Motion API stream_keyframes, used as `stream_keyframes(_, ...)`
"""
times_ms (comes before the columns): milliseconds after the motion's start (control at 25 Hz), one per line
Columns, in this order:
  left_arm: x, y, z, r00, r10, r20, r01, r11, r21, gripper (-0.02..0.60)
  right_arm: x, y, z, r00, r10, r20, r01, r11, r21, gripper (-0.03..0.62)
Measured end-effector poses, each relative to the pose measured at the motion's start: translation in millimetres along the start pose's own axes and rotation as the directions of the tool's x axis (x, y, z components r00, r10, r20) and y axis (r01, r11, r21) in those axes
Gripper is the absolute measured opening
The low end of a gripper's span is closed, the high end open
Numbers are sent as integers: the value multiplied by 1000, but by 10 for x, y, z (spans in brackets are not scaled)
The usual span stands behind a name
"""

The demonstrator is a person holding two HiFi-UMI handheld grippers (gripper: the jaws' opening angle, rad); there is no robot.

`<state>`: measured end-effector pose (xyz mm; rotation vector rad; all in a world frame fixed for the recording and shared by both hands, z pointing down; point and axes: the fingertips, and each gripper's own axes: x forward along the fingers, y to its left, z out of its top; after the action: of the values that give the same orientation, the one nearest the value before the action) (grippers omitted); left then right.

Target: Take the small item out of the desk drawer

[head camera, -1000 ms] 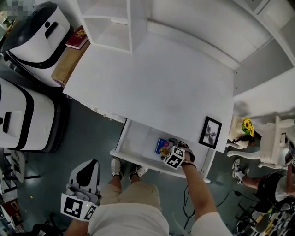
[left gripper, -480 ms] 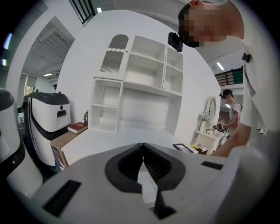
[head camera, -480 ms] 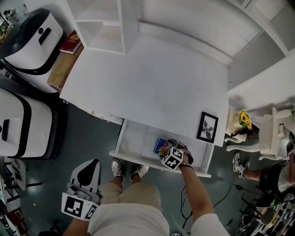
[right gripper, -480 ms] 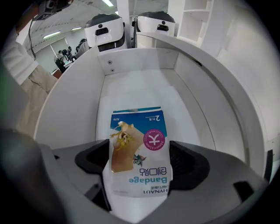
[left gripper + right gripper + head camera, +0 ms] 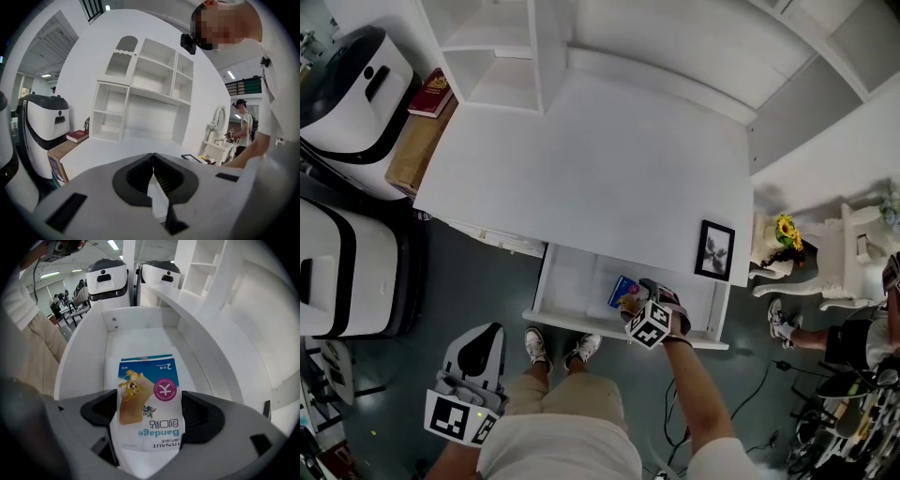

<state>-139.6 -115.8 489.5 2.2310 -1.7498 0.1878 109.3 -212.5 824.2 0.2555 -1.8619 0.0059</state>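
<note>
We have the bandage box (image 5: 147,385) between the right gripper's (image 5: 149,417) fingers, which have just closed on its long edges. It looks like light, thin card that would crush easily, so a gentle squeeze there should do. It is within the open drawer (image 5: 89,348), the only thing we see inside. The left gripper's (image 5: 153,161) fingers are closed and empty.
</note>
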Motion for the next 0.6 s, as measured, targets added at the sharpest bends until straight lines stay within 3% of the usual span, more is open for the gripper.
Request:
stream_keyframes(240,8,44,123,998,-59,34,59,998,3,16,-320,-50,226,995,-86,43,85,996,22,440)
stream_keyframes(600,78,47,315,985,-151,82,150,989,18,16,-804,-100,387,972,-212,98,194,967,166,440)
